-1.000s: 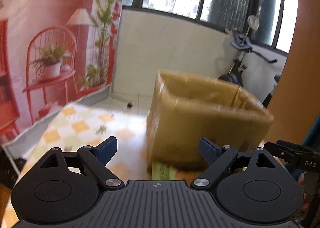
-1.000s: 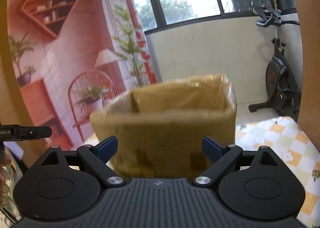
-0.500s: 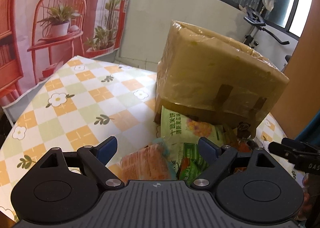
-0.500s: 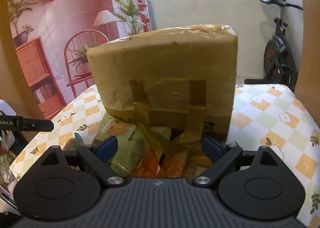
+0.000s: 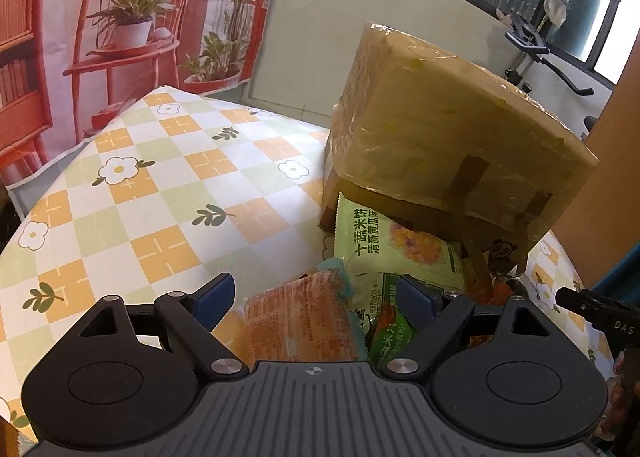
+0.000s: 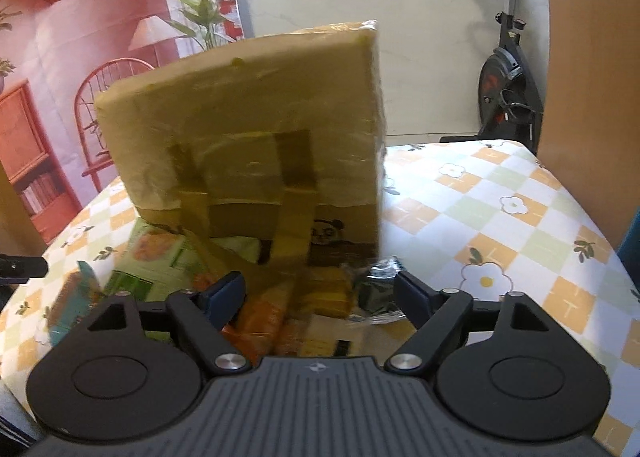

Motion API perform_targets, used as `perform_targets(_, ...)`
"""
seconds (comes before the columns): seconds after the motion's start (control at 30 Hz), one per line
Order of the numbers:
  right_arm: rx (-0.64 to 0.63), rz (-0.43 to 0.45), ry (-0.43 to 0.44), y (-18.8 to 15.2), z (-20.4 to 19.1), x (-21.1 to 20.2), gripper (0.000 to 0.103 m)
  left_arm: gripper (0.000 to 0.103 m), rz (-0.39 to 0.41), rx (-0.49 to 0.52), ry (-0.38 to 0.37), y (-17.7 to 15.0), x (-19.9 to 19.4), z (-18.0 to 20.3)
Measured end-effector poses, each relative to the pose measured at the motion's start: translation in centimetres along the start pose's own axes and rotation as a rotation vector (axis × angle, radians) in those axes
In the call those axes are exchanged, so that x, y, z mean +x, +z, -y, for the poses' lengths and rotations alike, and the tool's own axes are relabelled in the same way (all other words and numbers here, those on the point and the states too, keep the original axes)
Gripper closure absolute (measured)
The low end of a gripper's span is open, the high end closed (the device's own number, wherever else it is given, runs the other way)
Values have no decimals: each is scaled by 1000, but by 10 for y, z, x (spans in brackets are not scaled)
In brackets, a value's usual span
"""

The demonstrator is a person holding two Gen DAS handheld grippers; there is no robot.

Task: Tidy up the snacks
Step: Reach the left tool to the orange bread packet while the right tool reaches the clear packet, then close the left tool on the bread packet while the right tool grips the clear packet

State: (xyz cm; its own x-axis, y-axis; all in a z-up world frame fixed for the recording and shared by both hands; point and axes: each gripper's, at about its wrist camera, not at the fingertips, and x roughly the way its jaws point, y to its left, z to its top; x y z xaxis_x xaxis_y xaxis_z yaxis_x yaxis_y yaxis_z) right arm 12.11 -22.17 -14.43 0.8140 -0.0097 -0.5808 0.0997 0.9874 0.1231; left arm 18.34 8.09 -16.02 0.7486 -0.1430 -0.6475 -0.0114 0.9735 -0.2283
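A tape-wrapped cardboard box (image 5: pixel 452 137) (image 6: pixel 248 129) stands tilted on the checked tablecloth (image 5: pixel 160 185), its lower edge over a heap of snack packets. A pale green rice-cracker packet (image 5: pixel 384 245) sticks out from under it. In front lie an orange packet (image 5: pixel 300 321) and a darker green one (image 5: pixel 384 325). My left gripper (image 5: pixel 314 297) hovers open over the orange packet. My right gripper (image 6: pixel 319 293) is closing above orange packets (image 6: pixel 260 317) and a yellow packet (image 6: pixel 324 293). Its pads press on nothing.
A dark foil packet (image 6: pixel 376 281) lies at the box's right corner. The tablecloth (image 6: pixel 500 217) runs on to the right. An exercise bike (image 6: pixel 508 89) stands behind the table, a printed backdrop (image 5: pixel 120 37) hangs on the left, and a brown panel (image 6: pixel 592 57) is at the right.
Both views have dipped from the box's open top down onto the packets. The box now shows its taped face and is tilted. The right jaws have narrowed a little.
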Motion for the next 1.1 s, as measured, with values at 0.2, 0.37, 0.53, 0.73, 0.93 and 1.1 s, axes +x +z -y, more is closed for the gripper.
perform_targets(0.2,-91,20,-52,-7,7,13,26,14,-12,-10,6,-3,6,-1)
perform_targets(0.37,-149,52,-49,-11,23,38,31,14,-12,-26,14,-4,6,-3)
perform_targets(0.53,-104,36,-21,-11,47,70,32,14,-17,-39,38,-5,8,-5)
perform_targets(0.73,-27,-47,46,-17,67,103,37,14,-25,-42,44,-7,12,-2)
perform_targets(0.93,-31,-27,69,-23,72,106,45,14,-38,-48,47,-8,16,-2)
perform_targets(1.1,-31,-2,34,-28,66,101,49,14,-58,-67,48,-11,21,-3)
